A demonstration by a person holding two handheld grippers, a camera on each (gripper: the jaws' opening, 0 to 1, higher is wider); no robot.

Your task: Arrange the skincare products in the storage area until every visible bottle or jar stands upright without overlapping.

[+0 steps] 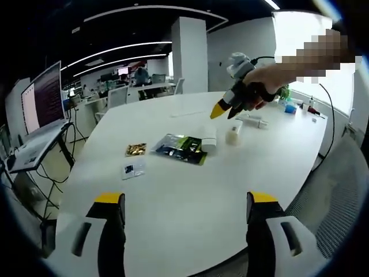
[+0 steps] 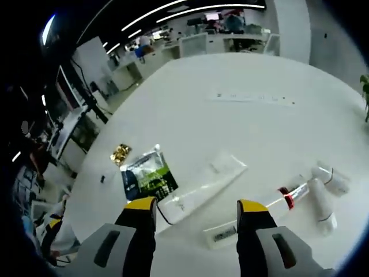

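Observation:
In the left gripper view my left gripper point(image 1: 186, 199) stands open low over the near part of the white table point(image 1: 173, 225), nothing between its jaws. Farther off lie a dark green packet point(image 1: 180, 147), a white tube point(image 1: 209, 140) and a small pale jar point(image 1: 233, 134). A hand holds my right gripper point(image 1: 222, 111) above them. In the right gripper view my right gripper point(image 2: 196, 205) is open over a long white tube point(image 2: 199, 184) lying flat. Beside it lie the green packet point(image 2: 147, 176), a clear tube with a red band point(image 2: 285, 196) and two white bottles point(image 2: 324, 205) on their sides.
A gold sachet point(image 1: 136, 149) and a small white sachet point(image 1: 133, 168) lie left of the packet. More small items point(image 1: 290, 108) sit at the table's far right. A monitor point(image 1: 43, 98) stands off to the left, a mesh chair point(image 1: 340, 190) at the right. A paper strip point(image 2: 253, 98) lies mid-table.

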